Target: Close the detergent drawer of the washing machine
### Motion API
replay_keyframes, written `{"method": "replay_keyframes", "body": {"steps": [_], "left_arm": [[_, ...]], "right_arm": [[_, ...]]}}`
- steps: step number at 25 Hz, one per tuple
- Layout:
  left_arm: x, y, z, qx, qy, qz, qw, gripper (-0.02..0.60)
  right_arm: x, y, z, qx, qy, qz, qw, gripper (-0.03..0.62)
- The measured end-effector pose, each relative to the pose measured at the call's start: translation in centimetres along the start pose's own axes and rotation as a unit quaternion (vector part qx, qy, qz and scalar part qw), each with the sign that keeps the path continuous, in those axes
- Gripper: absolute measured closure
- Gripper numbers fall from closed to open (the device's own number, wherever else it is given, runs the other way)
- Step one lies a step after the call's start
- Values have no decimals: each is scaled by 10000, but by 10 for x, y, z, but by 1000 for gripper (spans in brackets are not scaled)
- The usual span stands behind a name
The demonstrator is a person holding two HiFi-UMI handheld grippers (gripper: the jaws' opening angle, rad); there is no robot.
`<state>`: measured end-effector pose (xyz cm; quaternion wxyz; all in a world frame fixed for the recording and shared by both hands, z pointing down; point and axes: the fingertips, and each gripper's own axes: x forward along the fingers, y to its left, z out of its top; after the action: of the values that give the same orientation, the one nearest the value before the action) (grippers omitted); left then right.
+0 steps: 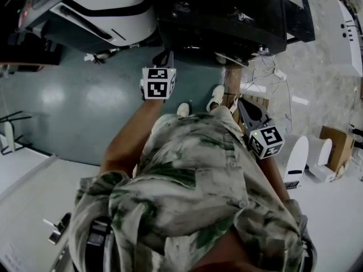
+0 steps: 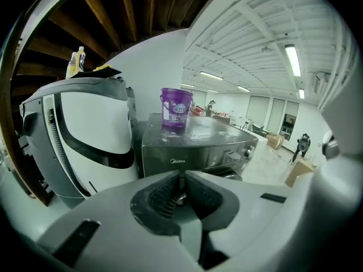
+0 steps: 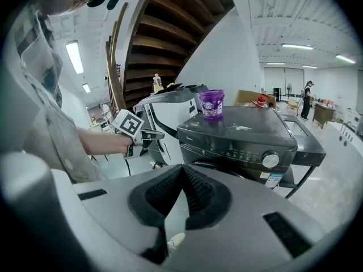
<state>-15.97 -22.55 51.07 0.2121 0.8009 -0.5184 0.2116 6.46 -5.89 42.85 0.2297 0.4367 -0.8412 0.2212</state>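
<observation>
The dark grey washing machine [image 1: 227,16] stands in front of me, at the top of the head view. In the right gripper view its detergent drawer front [image 3: 198,137], left of the control knob [image 3: 271,160], looks flush with the panel. My left gripper [image 1: 169,54] hangs just short of the machine's front left, its jaws together with nothing between them [image 2: 182,175]. Lower and off to the right, my right gripper [image 1: 243,103] is shut and empty too [image 3: 182,168]. A purple tub [image 2: 176,110] sits on the machine's lid.
A large white machine [image 1: 96,10] stands left of the washer. Wooden stairs [image 3: 170,16] rise behind both. Cables [image 1: 272,72] lie on the floor at the right, near white casings [image 1: 300,154] and a cardboard box [image 1: 334,143]. The grey-green floor [image 1: 68,106] spreads out left.
</observation>
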Motion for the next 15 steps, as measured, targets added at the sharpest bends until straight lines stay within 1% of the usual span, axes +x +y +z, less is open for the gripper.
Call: {"method": "replay_keyframes", "body": {"steps": [4,7,11,15], "left_arm": [[-27,-12,-9,-54,69,-279,9996,543],[-52,-28,-10,-109,68,-433,9990,545],[-83,-67,-11,-100,64,-695,9975,549],[-106,-112,-16,-214,120,-907,9956,551]], "right_arm": [[-8,8,-3,16,-47,29,10000,572],[-15,10,-4,-71,-97,153,9998,572],[-29,6,-2,-208,-230,393,9987,572],[-50,-2,-5,-303,-294,635,9971,572]]}}
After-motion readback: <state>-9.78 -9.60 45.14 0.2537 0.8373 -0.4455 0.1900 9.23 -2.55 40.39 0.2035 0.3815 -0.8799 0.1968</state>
